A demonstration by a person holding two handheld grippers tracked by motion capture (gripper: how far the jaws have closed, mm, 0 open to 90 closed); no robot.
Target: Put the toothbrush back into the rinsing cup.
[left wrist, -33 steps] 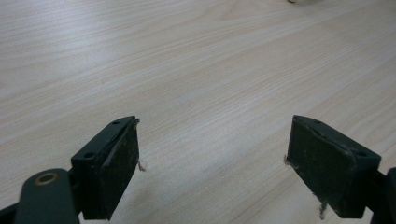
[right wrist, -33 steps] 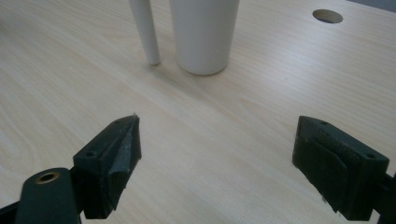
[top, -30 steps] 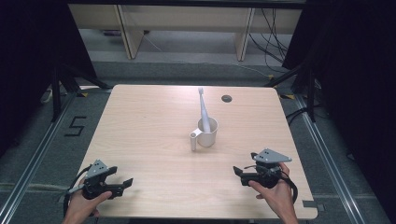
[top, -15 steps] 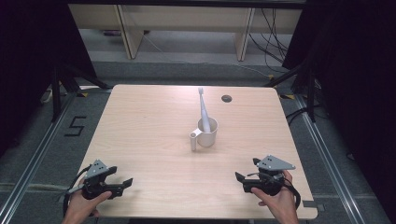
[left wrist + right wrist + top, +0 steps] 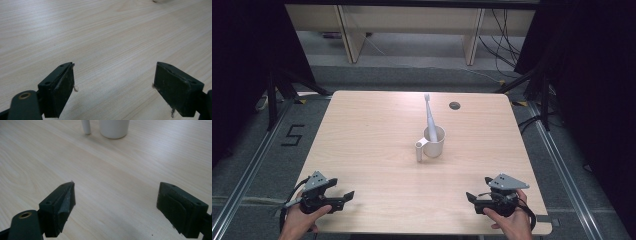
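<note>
A: Start with the high view. What stands on the table [image 5: 362, 145]?

B: A white cup [image 5: 434, 141] sits a little right of the middle of the light wooden top, upright, with its handle [image 5: 419, 151] sticking out toward the near left. A white toothbrush [image 5: 429, 116] stands inside it, leaning slightly left, its head well above the rim. I cannot tell whether anything else is in the cup. Near the far edge there is a small dark round hole [image 5: 454, 105] in the tabletop.

A: And the grippers there?

B: The left gripper [image 5: 343, 198] rests at the near left corner, held by the left hand [image 5: 302, 222]. The right gripper [image 5: 471, 198] is at the near right corner in the right hand [image 5: 509, 222], with a grey three-cornered plate on top. Both are well apart from the cup and point inward.

A: Now the left gripper view.

B: The left gripper [image 5: 113, 82] has its two black jaws spread wide, with bare wood grain between them and nothing held. A sliver of something pale touches the top edge, too little to identify.

A: And the right gripper view?

B: The right gripper [image 5: 116, 202] also has its jaws wide apart and empty. Beyond them, at the top edge, the base of the cup [image 5: 114, 128] rests on the wood, with the lower end of the handle [image 5: 86, 127] just to its left. The cup's inside is cut off in this view.
</note>
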